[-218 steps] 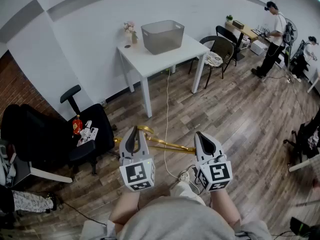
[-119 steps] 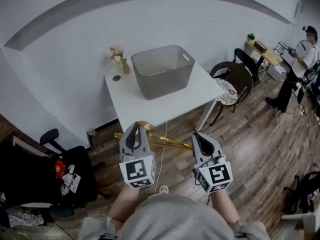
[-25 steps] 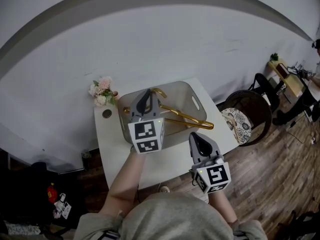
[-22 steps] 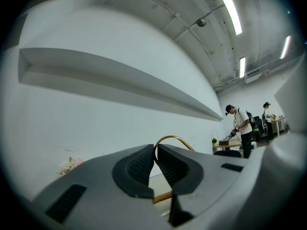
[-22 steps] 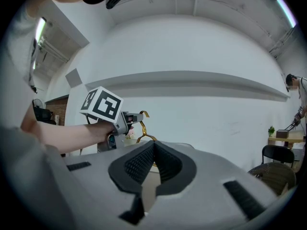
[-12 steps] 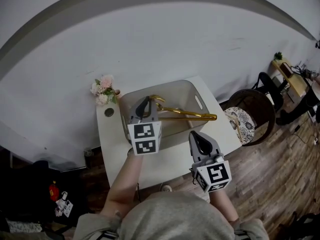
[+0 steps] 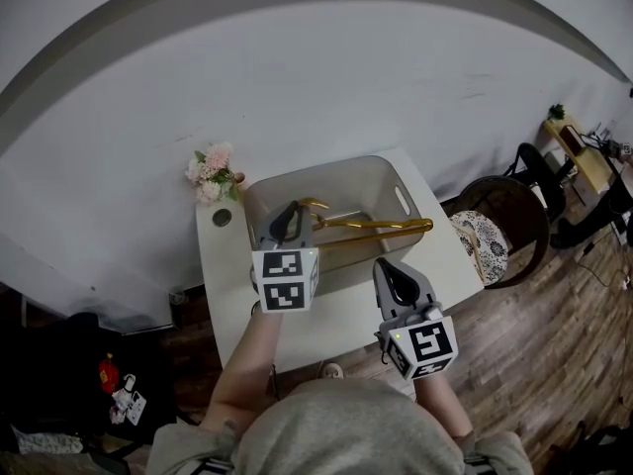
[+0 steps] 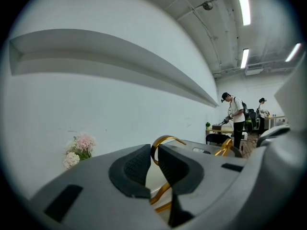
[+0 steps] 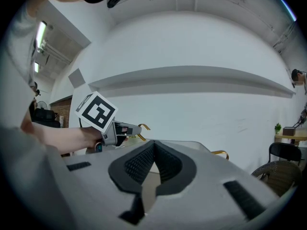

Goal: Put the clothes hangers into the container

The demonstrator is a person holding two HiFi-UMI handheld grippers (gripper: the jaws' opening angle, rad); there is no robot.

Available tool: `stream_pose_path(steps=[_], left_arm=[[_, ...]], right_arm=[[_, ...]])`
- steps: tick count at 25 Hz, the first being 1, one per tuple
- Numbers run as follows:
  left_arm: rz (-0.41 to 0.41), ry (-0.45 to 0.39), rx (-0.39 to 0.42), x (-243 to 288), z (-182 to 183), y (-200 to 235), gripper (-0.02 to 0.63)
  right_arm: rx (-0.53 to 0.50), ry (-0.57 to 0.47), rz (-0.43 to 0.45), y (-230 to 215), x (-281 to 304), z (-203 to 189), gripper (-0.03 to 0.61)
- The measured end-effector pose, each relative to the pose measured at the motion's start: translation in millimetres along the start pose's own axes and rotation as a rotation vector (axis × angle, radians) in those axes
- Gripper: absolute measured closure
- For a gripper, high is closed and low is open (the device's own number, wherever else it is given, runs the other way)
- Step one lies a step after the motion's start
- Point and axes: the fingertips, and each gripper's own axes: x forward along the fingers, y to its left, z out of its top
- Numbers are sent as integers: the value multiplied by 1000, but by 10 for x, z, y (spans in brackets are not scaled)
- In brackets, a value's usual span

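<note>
A gold clothes hanger point(image 7: 376, 226) gleams with a glossy, polished metal finish over the container point(image 7: 356, 181), a frosted grey plastic tub with matt, half-clear walls. Under the container, the surface point(image 7: 326, 320) is smooth matt white. The left gripper point(image 7: 289, 211) and right gripper point(image 7: 391, 268) wear matt grey plastic shells, their jaws lined with dark, ribbed, rubbery-looking pads point(image 8: 130, 168). Right of the container, the floor point(image 7: 554, 334) shows brown wood-grain boards.

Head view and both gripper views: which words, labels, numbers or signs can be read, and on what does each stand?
No readable words or numbers anywhere.
Left gripper: only black-and-white square marker patterns, no letters.
Right gripper: the same kind of pattern, no letters.
Small items at the lower left: any print is too small to read.
</note>
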Motion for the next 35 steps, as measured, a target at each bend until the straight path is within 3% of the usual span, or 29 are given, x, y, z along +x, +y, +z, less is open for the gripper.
stream_pose_path(steps=[16,27,35], left_arm=[[-62,90,-7,-296,-233,-54,426],[-72,116,26,-662,-413,-137,382],[-57,73,10,-1007,-354,-124,382]], right_arm=[[13,17,4,181,-131,-68,575],[26,15,-6,433,-411,-68,575],[21,4,-22,642,-655,-73,575]])
